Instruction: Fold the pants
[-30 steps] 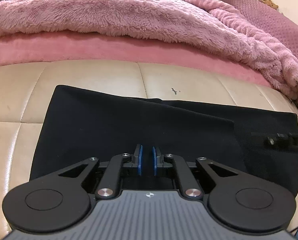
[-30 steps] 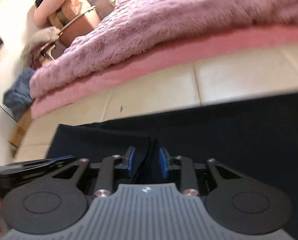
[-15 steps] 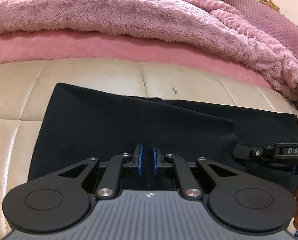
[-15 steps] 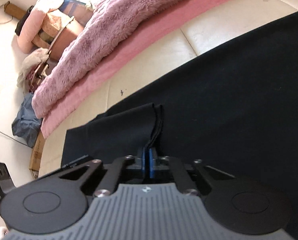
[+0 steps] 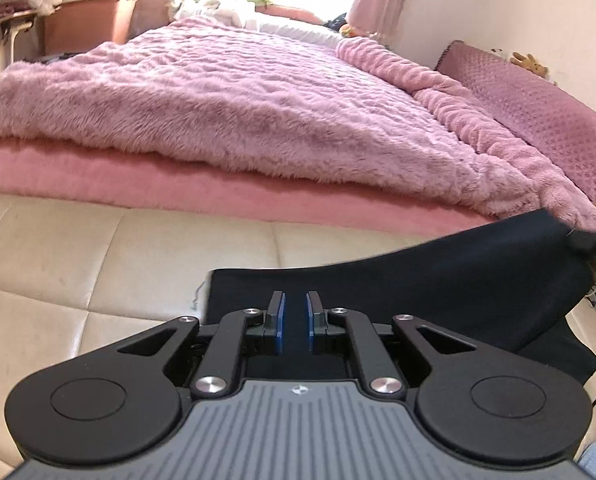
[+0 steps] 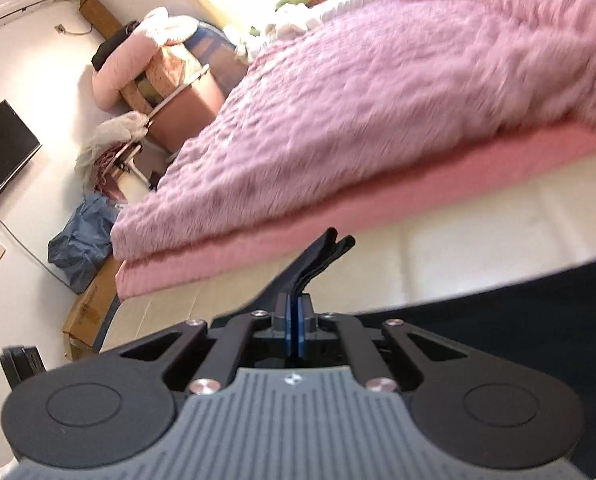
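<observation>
- Right hand-held gripper (image 6: pixel 296 314) clamped tight on black pants (image 6: pixel 517 320) edge, lifted clear of bed (image 6: pixel 477 264)
- Left hand-held gripper (image 5: pixel 296 320) nearly closed, pinching pants fabric

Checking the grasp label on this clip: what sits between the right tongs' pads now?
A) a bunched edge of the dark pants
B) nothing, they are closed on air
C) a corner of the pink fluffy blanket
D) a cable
A: in the right wrist view the right tongs are shut on a bunched edge of the dark pants, which sticks out past the pads.
</observation>
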Tool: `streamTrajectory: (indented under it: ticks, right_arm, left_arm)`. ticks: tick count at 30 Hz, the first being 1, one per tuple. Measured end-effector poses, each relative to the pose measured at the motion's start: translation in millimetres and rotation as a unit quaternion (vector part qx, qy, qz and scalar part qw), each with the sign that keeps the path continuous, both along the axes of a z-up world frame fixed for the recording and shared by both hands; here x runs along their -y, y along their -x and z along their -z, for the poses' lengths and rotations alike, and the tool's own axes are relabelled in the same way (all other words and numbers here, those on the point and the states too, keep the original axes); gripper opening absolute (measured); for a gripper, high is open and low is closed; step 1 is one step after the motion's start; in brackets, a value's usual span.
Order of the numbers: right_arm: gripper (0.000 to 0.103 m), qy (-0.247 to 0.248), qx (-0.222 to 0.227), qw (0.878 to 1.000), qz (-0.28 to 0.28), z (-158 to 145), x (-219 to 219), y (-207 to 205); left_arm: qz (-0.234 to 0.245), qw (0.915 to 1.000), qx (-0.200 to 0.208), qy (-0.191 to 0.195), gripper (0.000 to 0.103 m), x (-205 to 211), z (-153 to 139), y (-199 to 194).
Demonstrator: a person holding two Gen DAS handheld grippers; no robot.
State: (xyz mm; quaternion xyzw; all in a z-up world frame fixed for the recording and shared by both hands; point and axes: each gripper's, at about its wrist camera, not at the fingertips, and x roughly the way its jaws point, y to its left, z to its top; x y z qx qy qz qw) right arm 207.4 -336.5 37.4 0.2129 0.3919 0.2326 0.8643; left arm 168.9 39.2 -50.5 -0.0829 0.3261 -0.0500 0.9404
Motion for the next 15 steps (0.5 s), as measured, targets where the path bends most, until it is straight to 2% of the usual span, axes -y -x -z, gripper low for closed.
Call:
streamTrajectory:
  ticks: [5, 8, 12, 15]
  right_arm:
    - [0.000, 0.016, 0.008, 0.999, 0.034, -43, 78, -1]
    - [0.000, 0.042, 0.007, 0.997, 0.057, -56, 123, 0]
    - [0.000, 0.071, -0.014, 0.993, 0.092, -44, 179, -1]
    - [0.000, 0.080, -0.035, 0.991, 0.103, -16, 210, -8]
  left_arm:
    - [0.026, 0.9997, -0.003, -0.002, 0.010, 25, 6, -4]
    - [0.048, 0.9988, -0.012, -0.008, 0.010, 47, 13, -11]
    - [0.071, 0.9968, -0.026, -0.023, 0.010, 73, 26, -23]
    - [0.088, 0.9947, -0.039, -0.037, 0.010, 91, 38, -33]
